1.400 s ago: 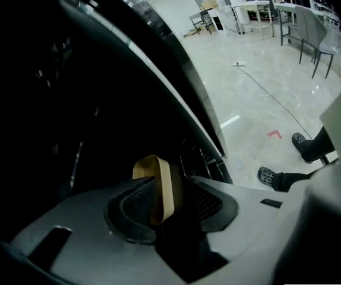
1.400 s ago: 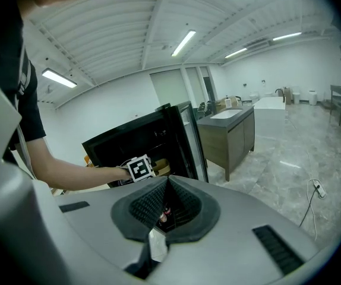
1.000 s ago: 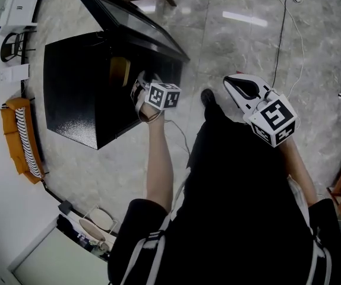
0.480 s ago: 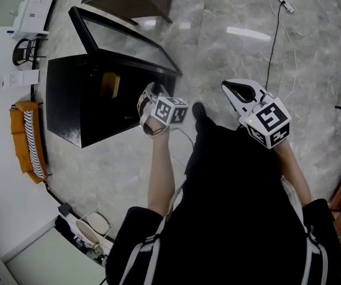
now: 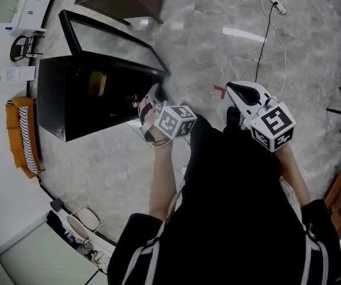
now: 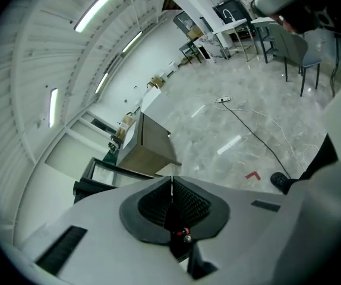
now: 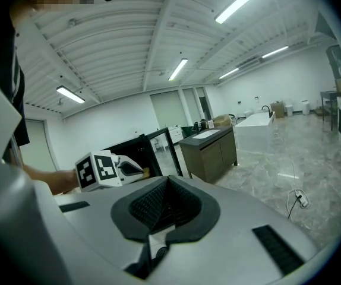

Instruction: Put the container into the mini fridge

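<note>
We look steeply down over a person in black standing on a grey marbled floor (image 5: 230,34). A gripper is held out in each hand.

The left forearm (image 5: 161,177) is bare. It reaches up from the shoulder towards twelve o'clock, wrist bent a little. The left gripper (image 5: 156,91) tilts downward and aims at eleven o'clock, its tip just by the open front of the mini fridge (image 5: 57,108). In its own view, the left gripper (image 6: 171,183) has its jaws pressed together with nothing between them; they have just been closing.

The right forearm (image 5: 294,170) rises towards eleven o'clock at the person's right side. The right gripper (image 5: 232,88) is held closer to level and aims at about ten o'clock, well apart from the fridge. In its own view, the right gripper (image 7: 167,183) also has its jaws together and empty.

The black fridge lies at ten o'clock from the person. Its glass door (image 5: 114,40) is swung wide open. The yellowish container (image 5: 97,83) sits inside the fridge's dark cavity, at nine o'clock from the left gripper and clear of it.
</note>
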`<state>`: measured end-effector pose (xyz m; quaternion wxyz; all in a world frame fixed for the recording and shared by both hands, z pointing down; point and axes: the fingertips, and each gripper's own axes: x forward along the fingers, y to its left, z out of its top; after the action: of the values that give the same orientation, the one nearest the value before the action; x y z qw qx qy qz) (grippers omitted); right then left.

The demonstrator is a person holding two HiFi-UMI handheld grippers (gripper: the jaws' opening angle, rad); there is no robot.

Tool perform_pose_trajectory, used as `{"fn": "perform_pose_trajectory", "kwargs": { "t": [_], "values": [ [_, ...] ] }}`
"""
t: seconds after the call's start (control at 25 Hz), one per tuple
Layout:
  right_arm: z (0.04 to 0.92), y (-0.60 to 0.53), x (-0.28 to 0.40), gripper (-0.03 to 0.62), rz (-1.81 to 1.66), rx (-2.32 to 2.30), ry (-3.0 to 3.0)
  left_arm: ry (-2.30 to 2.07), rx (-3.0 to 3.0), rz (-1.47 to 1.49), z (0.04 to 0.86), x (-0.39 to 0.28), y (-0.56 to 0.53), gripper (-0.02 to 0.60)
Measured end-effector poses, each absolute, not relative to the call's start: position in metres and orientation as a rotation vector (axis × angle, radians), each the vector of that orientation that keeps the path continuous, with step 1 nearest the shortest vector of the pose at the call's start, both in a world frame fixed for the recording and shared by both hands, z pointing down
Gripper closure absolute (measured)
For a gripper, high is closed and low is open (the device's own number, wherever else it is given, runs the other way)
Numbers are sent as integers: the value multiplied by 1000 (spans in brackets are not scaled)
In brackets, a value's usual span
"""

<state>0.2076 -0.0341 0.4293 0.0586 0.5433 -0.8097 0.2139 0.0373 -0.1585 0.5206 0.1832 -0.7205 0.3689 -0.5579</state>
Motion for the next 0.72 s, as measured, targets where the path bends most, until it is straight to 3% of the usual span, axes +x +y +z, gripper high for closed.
{"fn": "perform_pose_trajectory", "kwargs": {
  "t": [0.72],
  "values": [
    [410, -27, 243, 577, 595, 1736, -2532, 949, -2369, -1255, 439, 131, -71, 547]
  ]
}}
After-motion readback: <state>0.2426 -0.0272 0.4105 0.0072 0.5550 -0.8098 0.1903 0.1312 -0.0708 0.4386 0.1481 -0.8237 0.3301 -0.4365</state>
